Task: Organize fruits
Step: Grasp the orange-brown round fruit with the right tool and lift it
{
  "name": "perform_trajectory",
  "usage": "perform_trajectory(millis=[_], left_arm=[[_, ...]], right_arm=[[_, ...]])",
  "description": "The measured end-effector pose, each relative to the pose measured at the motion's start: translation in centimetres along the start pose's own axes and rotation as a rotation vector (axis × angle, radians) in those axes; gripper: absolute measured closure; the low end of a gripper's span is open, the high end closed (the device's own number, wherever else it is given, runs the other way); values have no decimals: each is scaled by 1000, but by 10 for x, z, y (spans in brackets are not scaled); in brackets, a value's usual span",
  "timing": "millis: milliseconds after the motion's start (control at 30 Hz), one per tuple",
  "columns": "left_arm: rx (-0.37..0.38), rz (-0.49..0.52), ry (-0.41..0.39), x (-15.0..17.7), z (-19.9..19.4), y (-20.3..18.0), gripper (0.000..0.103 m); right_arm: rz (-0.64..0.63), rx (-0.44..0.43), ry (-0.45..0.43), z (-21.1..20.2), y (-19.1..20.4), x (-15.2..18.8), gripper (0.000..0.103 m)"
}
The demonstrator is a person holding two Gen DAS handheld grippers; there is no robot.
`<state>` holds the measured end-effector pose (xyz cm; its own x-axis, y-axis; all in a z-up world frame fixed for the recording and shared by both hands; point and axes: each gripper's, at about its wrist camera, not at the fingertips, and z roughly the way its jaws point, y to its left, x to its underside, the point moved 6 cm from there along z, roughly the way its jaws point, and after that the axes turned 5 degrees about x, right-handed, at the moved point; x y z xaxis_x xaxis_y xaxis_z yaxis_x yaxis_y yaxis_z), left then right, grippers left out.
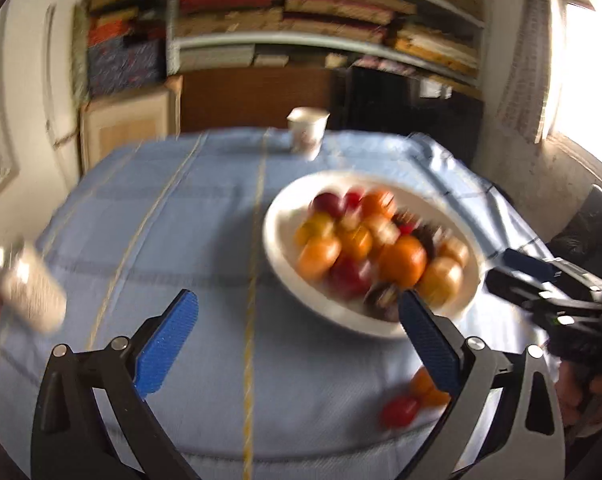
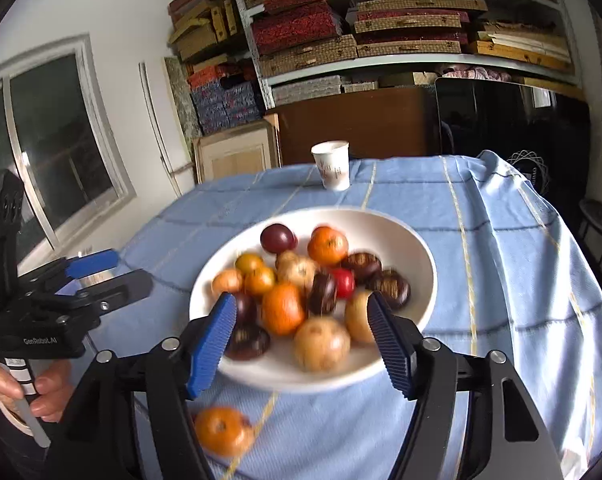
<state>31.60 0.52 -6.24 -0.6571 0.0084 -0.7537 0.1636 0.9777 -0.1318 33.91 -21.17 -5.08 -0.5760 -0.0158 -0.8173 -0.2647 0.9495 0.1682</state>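
A white bowl [image 2: 417, 240] heaped with several small fruits, orange, red, tan and dark purple, sits on the blue tablecloth; it also shows in the left wrist view [image 1: 285, 208]. An orange fruit [image 2: 223, 430] lies loose on the cloth in front of the bowl; in the left wrist view it [image 1: 423, 384] lies beside a loose red fruit [image 1: 399, 410]. My right gripper [image 2: 301, 336] is open and empty over the bowl's near rim. My left gripper [image 1: 297, 340] is open and empty, left of the bowl; it also shows at the left of the right wrist view [image 2: 105, 270].
A white paper cup [image 2: 332, 164] stands at the table's far edge. A blurred pale container [image 1: 29, 284] stands at the table's left edge. The blue checked cloth [image 2: 501, 260] drapes over the edges. Shelves of boxes, a cabinet and windows lie behind.
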Motion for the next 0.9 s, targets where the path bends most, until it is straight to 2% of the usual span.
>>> perform_trajectory(millis=[100, 267, 333, 433, 700, 900], left_arm=[[12, -85, 59, 17, 1, 19, 4], [15, -179, 33, 24, -9, 38, 4], [-4, -178, 31, 25, -10, 39, 4], [-14, -168, 30, 26, -11, 38, 4], [-41, -136, 15, 25, -16, 33, 4], [-46, -112, 12, 25, -18, 29, 4]], right_arm=[[-37, -5, 44, -3, 13, 20, 34], [-78, -47, 109, -7, 36, 46, 34], [-71, -80, 158, -4, 43, 57, 34], [-82, -79, 206, 2, 47, 69, 34], [-86, -71, 219, 4, 48, 75, 35], [-88, -92, 250, 10, 50, 77, 46]])
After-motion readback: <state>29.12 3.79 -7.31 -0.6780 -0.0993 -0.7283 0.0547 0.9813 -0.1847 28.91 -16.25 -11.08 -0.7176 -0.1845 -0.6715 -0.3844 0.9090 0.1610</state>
